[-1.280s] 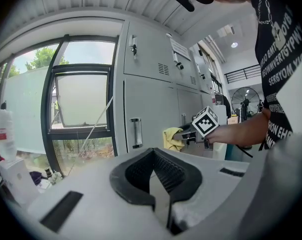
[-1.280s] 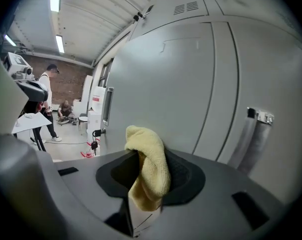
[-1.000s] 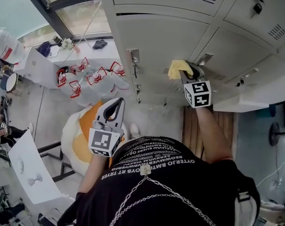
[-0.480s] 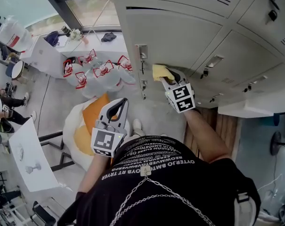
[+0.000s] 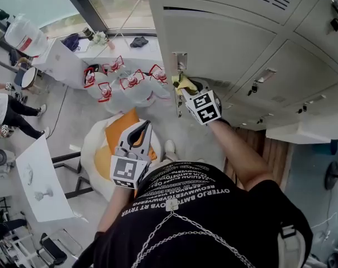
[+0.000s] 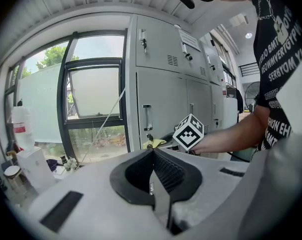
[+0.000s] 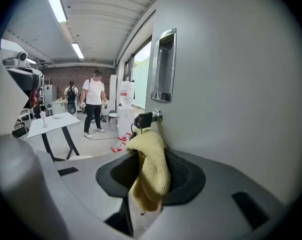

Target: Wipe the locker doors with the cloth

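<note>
**Head view: yellow cloth pressing on a grey locker door beside its lock**

Left tongs (image 5: pixel 138 130) are hanging low in front of the person's chest, above an orange-and-white cushion (image 5: pixel 104 149) on the floor. In the left gripper view their jaws are meeting tip to tip, with nothing between them. Behind and to the left, red-capped water bottles (image 5: pixel 127 88) are lying in a cluster near the window.

Further right, the right tongs (image 5: pixel 186 86) are reaching out at arm's length and clamping the cloth (image 5: pixel 182 82). They are holding it against the locker door (image 5: pixel 224 41), just below the recessed handle (image 5: pixel 180 61).

In the right gripper view the cloth (image 7: pixel 150 171) is drooping down between the closed jaws. Its top is bunching just under the keyed lock (image 7: pixel 145 118), and the door's grey panel (image 7: pixel 235 94) is filling the right side.
</note>
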